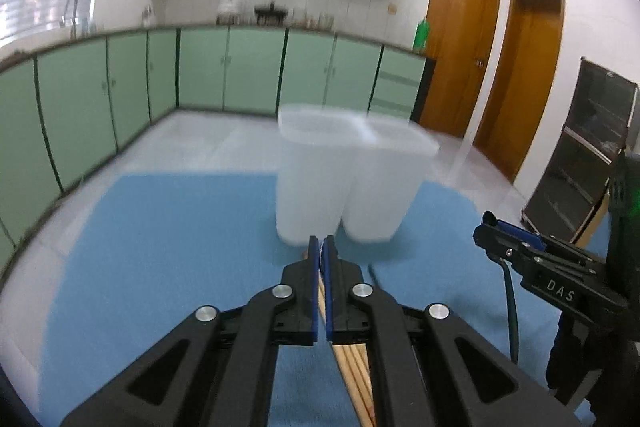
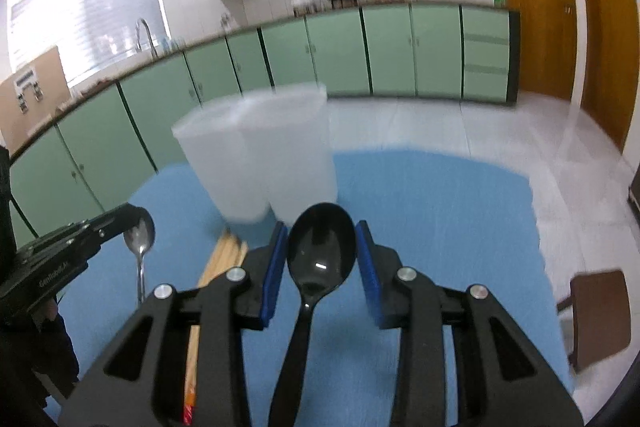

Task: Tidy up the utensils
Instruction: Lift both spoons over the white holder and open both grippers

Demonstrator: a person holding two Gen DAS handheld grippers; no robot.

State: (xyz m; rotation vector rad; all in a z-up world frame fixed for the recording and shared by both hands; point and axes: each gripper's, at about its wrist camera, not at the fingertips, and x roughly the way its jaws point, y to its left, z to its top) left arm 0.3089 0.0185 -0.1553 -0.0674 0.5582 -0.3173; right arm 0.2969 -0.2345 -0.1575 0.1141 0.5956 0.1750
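Observation:
A translucent white two-compartment holder [image 1: 348,179] stands on the blue mat [image 1: 168,251]; it also shows in the right wrist view [image 2: 260,155]. My left gripper [image 1: 320,247] is shut just in front of the holder, above a bundle of wooden chopsticks [image 1: 356,379] lying on the mat. My right gripper [image 2: 322,239] is open, its blue pads on either side of the bowl of a black plastic spoon [image 2: 320,251] that lies on the mat. A metal spoon [image 2: 140,239] lies to the left, beside the chopsticks [image 2: 224,255]. The right gripper also shows in the left wrist view [image 1: 496,231].
Green kitchen cabinets [image 1: 240,71] run along the far wall. Wooden doors [image 1: 520,75] stand at the right. A brown chair seat [image 2: 600,315] sits off the mat's right edge. A dark cabinet [image 1: 584,155] stands at the far right.

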